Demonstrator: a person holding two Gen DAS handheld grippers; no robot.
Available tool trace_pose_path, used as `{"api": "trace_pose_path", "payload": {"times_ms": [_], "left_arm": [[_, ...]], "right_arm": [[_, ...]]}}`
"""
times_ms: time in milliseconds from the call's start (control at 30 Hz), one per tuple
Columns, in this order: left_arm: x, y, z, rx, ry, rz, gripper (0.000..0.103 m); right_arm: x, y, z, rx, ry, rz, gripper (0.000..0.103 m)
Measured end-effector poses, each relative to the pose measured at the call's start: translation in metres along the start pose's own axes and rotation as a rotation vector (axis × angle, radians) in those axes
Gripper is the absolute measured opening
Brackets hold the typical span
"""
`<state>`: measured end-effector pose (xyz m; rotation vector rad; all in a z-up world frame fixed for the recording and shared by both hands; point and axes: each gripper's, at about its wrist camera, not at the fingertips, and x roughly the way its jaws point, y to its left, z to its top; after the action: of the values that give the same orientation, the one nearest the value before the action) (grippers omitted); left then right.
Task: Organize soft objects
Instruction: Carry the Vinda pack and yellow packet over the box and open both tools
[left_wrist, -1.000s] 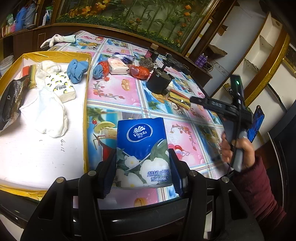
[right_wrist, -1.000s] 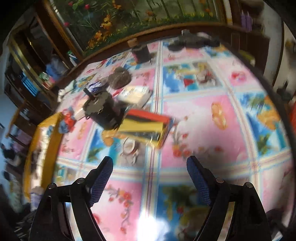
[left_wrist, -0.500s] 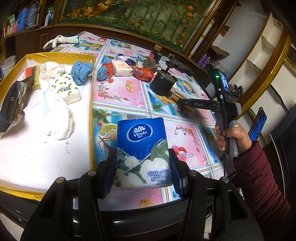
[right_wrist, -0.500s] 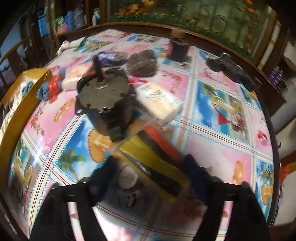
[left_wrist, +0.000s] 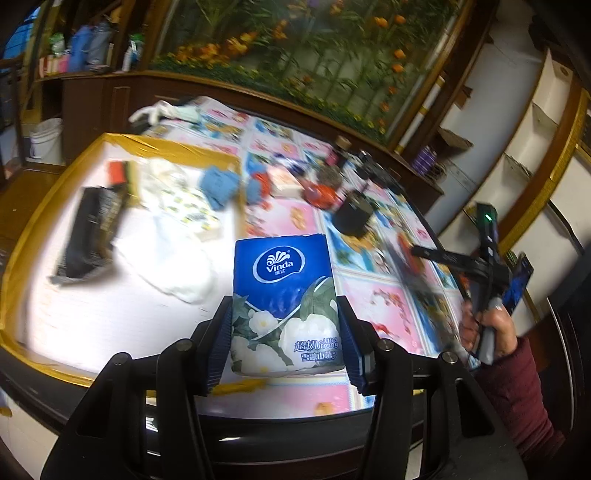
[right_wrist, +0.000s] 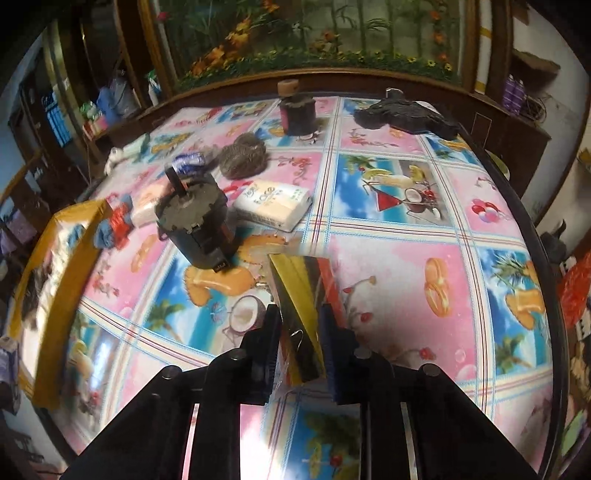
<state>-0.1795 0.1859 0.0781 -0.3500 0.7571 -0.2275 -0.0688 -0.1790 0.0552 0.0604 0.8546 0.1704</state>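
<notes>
Sorting partly done: both grippers carry a pack, several soft things wait on the bench.

The left gripper (left_wrist: 286, 345) has its jaws clamped on the blue tissue pack (left_wrist: 282, 302), at the near edge beside the yellow-rimmed tray (left_wrist: 22, 236), which already holds a white cloth (left_wrist: 170, 269). The right gripper (right_wrist: 299, 347) has its jaws narrow on a wrapped yellow sponge pack (right_wrist: 299, 295); a white tissue pack (right_wrist: 273, 201) and scourer (right_wrist: 242, 153) lie mid-bench.
</notes>
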Motion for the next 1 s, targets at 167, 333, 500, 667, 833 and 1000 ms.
{"api": "trace_pose_path", "payload": {"times_ms": [167,333,500,667,833,1000], "left_arm": [[-0.024,0.039,0.012,-0.051,-0.073,0.094,0.051],[-0.022,0.078,0.015,-0.075,-0.058,0.205,0.051],[-0.005,0.105,0.016,-0.099,-0.013,0.272,0.051],[0.015,0.116,0.017,-0.096,0.054,0.294,0.052],[0.02,0.127,0.016,-0.124,0.091,0.283,0.052],[-0.009,0.129,0.017,-0.165,-0.012,0.248,0.053]], "right_arm": [[-0.037,0.007,-0.006,0.007,-0.053,0.05,0.019],[-0.065,0.028,-0.008,-0.009,-0.081,0.138,0.019],[-0.079,0.073,-0.007,-0.058,-0.073,0.271,0.019],[-0.073,0.133,-0.006,-0.129,-0.022,0.384,0.019],[-0.059,0.193,-0.012,-0.217,0.047,0.461,0.019],[-0.039,0.233,-0.024,-0.278,0.115,0.478,0.019]]}}
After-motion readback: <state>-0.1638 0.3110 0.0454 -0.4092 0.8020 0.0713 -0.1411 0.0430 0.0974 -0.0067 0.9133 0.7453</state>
